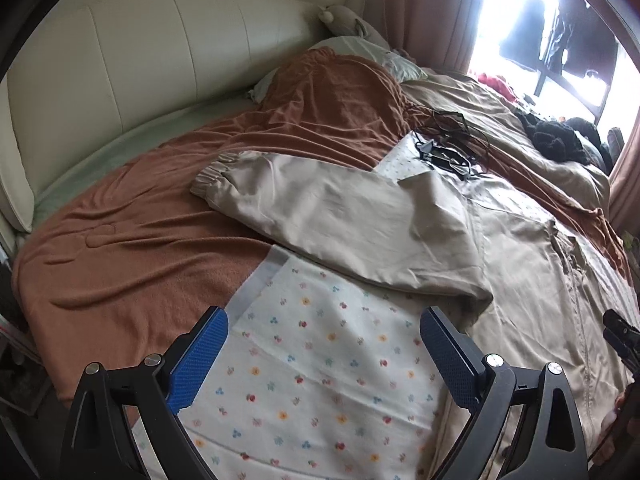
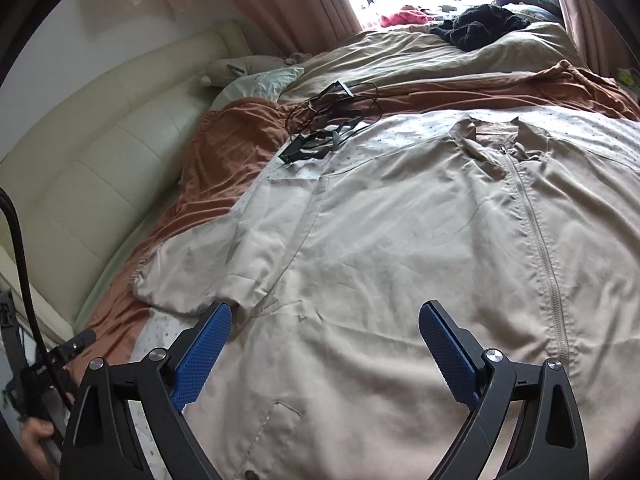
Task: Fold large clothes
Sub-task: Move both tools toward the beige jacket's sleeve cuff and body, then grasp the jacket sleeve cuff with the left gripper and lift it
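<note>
Right gripper [image 2: 325, 354] spread wide, empty, above the beige jacket [image 2: 400, 260]; left gripper [image 1: 324, 354] likewise agape over the floral sheet [image 1: 320, 380]. Jacket lay flat on bed, zipped, sleeve [image 1: 340, 216] outstretched. No folds made; everything left.

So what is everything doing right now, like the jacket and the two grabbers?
Beige jacket: spread flat on the bed, front up, zipped, not folded yet.
Jacket sleeve: stretched out sideways over the brown blanket.
Left gripper: open, holding nothing.
Right gripper: open, holding nothing.
Black cables: tangled loosely beside the jacket.
</note>
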The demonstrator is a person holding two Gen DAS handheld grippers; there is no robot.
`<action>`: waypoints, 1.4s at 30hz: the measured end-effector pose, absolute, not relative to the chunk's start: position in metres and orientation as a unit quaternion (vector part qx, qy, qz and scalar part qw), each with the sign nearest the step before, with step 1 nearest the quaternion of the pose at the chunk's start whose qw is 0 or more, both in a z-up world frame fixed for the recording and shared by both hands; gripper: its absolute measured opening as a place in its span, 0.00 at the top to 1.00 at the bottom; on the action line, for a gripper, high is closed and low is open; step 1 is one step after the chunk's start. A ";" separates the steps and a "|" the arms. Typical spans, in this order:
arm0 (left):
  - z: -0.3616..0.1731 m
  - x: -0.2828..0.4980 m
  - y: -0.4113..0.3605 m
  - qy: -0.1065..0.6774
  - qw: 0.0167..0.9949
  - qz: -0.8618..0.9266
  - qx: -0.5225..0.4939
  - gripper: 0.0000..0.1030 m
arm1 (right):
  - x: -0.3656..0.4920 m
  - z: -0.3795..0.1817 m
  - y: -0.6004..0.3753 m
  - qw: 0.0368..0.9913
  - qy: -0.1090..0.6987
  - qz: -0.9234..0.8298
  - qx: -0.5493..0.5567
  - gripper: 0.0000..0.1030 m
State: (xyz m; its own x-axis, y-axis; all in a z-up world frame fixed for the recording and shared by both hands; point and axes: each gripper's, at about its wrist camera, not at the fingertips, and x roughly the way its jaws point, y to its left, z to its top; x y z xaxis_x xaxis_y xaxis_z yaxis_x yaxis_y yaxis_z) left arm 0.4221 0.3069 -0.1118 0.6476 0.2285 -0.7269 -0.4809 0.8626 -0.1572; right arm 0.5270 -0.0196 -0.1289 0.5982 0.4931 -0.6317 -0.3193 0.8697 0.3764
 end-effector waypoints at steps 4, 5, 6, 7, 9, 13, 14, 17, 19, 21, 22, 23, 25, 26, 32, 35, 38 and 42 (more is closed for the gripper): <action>-0.118 0.443 0.335 0.370 0.885 0.213 -0.185 0.00 | 0.543 -0.138 -0.005 0.878 0.398 0.237 0.118 0.07; -0.120 0.449 0.343 0.374 0.882 0.214 -0.190 0.00 | 0.548 -0.141 -0.002 0.874 0.403 0.243 0.122 0.07; -0.123 0.456 0.350 0.380 0.879 0.211 -0.197 0.00 | 0.551 -0.144 0.002 0.870 0.407 0.248 0.126 0.07; -0.126 0.461 0.358 0.384 0.876 0.209 -0.205 0.00 | 0.555 -0.146 0.004 0.867 0.412 0.249 0.129 0.07; -0.131 0.471 0.373 0.387 0.871 0.212 -0.215 0.00 | 0.563 -0.151 0.011 0.861 0.421 0.251 0.134 0.07; -0.142 0.487 0.399 0.392 0.859 0.224 -0.241 0.00 | 0.578 -0.159 0.022 0.854 0.425 0.261 0.147 0.07; -0.145 0.491 0.405 0.390 0.858 0.225 -0.246 0.01 | 0.581 -0.162 0.024 0.852 0.427 0.263 0.150 0.07; -0.154 0.506 0.422 0.397 0.852 0.241 -0.241 0.03 | 0.590 -0.172 0.029 0.846 0.436 0.260 0.164 0.15; -0.161 0.515 0.430 0.406 0.847 0.252 -0.234 0.09 | 0.599 -0.183 0.032 0.833 0.454 0.262 0.177 0.38; -0.171 0.524 0.438 0.419 0.838 0.258 -0.236 0.17 | 0.607 -0.194 0.033 0.820 0.464 0.269 0.198 0.49; -0.177 0.526 0.443 0.425 0.831 0.262 -0.246 0.22 | 0.610 -0.199 0.034 0.816 0.469 0.270 0.203 0.55; -0.182 0.528 0.448 0.429 0.825 0.265 -0.257 0.24 | 0.613 -0.203 0.037 0.811 0.474 0.272 0.207 0.57; -0.194 0.531 0.458 0.431 0.815 0.267 -0.280 0.26 | 0.617 -0.211 0.040 0.802 0.481 0.281 0.218 0.61; -0.198 0.533 0.461 0.433 0.812 0.270 -0.284 0.32 | 0.618 -0.215 0.042 0.796 0.485 0.285 0.223 0.64; -0.204 0.533 0.470 0.416 0.812 0.270 -0.307 0.84 | 0.620 -0.236 0.050 0.755 0.499 0.307 0.294 0.81; -0.185 0.532 0.465 0.401 0.824 0.274 -0.292 0.90 | 0.619 -0.245 0.063 0.734 0.513 0.323 0.306 0.81; -0.153 0.535 0.453 0.384 0.845 0.262 -0.264 0.93 | 0.614 -0.254 0.077 0.713 0.528 0.341 0.312 0.84; -0.107 0.531 0.432 0.355 0.869 0.240 -0.250 0.96 | 0.609 -0.247 0.088 0.705 0.533 0.359 0.300 0.84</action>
State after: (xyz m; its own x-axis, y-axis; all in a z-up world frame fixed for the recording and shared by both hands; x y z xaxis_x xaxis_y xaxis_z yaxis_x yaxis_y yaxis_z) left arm 0.5311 0.4322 -0.1071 0.6338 0.2390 -0.7356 -0.5932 0.7606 -0.2639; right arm 0.6091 0.0884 -0.2474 0.1735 0.8261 -0.5361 -0.1857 0.5620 0.8060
